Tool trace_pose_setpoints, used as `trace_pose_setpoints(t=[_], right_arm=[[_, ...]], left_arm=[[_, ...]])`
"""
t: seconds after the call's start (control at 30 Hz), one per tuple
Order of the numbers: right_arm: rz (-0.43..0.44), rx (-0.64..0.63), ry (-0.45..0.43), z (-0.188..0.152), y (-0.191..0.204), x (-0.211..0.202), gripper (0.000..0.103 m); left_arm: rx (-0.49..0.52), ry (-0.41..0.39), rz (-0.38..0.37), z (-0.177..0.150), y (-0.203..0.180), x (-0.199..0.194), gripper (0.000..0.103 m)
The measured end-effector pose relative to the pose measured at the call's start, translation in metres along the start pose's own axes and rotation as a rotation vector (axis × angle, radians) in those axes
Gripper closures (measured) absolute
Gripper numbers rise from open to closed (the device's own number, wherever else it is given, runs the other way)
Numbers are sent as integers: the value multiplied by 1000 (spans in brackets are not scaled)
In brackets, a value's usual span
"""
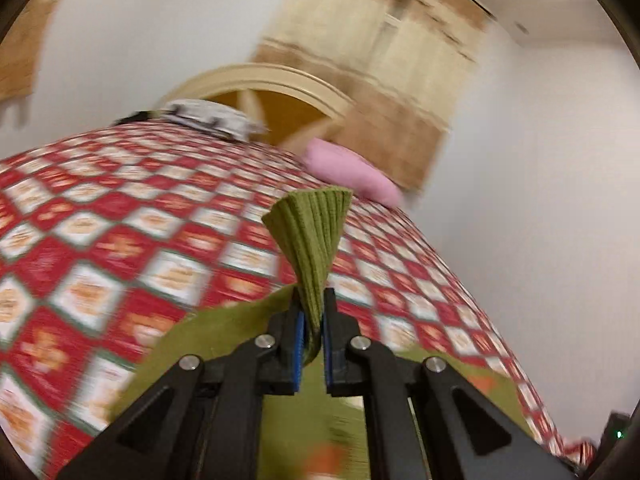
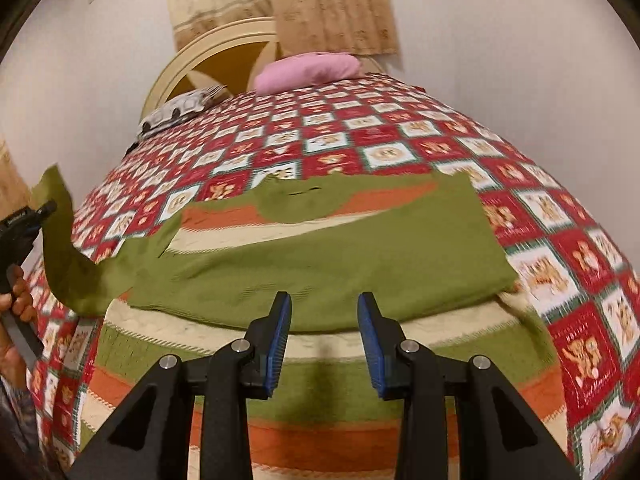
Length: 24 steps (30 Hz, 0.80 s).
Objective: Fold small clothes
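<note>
Left wrist view, from left to right: a red-and-white checked bedspread fills the left half, blurred, with a grey-and-white patterned cushion at its far edge against a cream headboard. At centre the left tongs are clamped on the ribbed cuff of a green sweater — the cuff fans out above the blue pads, twisted where the jaws pinch it. More of the green knit hangs below and to the left of the jaws. Right of the cuff a pink pillow lies at the head of the bed, with a beige curtain above it and a plain white wall beyond.

Right wrist view, same order: at the far left edge a hand grips the handle of the left tongs, which lift a green sleeve clear of the bed. The sweater lies spread across the middle of the bedspread, its collar toward the headboard, with orange and cream bands showing near the collar and along the near hem. The right tongs hover over the near part of the garment with jaws apart — nothing between the blue pads. Farther back sit the patterned cushion and, to its right, the pink pillow under the curtain.
</note>
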State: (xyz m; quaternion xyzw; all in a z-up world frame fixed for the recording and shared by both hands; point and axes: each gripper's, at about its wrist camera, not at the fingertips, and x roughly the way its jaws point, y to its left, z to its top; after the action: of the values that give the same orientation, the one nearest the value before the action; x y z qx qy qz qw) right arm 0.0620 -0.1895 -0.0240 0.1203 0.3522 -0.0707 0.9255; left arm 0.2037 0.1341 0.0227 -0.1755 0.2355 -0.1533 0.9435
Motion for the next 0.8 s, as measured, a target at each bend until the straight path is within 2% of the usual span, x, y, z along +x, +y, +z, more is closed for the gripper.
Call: trace_pose_setpoints(t=[0.1, 0.23, 0.3, 0.4, 0.47, 0.53, 0.6, 0.63, 0.73, 0.77, 0.8], right_arm=[[-2, 24, -4, -3, -14, -5, 67], [-10, 55, -4, -5, -33, -9, 67], [-10, 74, -1, -7, -45, -11, 67], [-9, 96, 11, -9, -58, -11, 67], [-2, 112, 18, -11, -64, -11, 67], [3, 128, 25, -11, -68, -9, 67], [27, 144, 25, -9, -69, -10, 67], [47, 155, 22, -5, -70, -11, 66], [133, 197, 3, 14, -70, -15, 61], [181, 203, 3, 22, -67, -14, 60], [229, 208, 17, 30, -64, -10, 54]], left_arm=[[75, 103, -68, -33, -63, 29, 95], [155, 220, -91, -81, -117, 60, 95], [216, 283, -79, -106, -138, 74, 95], [267, 399, -41, -128, -146, 94, 93], [258, 482, -21, -134, -145, 104, 92], [225, 490, -46, -127, -138, 97, 82], [230, 492, -51, -122, -132, 81, 47], [228, 467, -49, -119, -127, 67, 37], [212, 382, -35, -118, -106, 24, 27], [201, 355, 8, -119, -96, 14, 26], [184, 332, 63, -122, -83, 6, 26]])
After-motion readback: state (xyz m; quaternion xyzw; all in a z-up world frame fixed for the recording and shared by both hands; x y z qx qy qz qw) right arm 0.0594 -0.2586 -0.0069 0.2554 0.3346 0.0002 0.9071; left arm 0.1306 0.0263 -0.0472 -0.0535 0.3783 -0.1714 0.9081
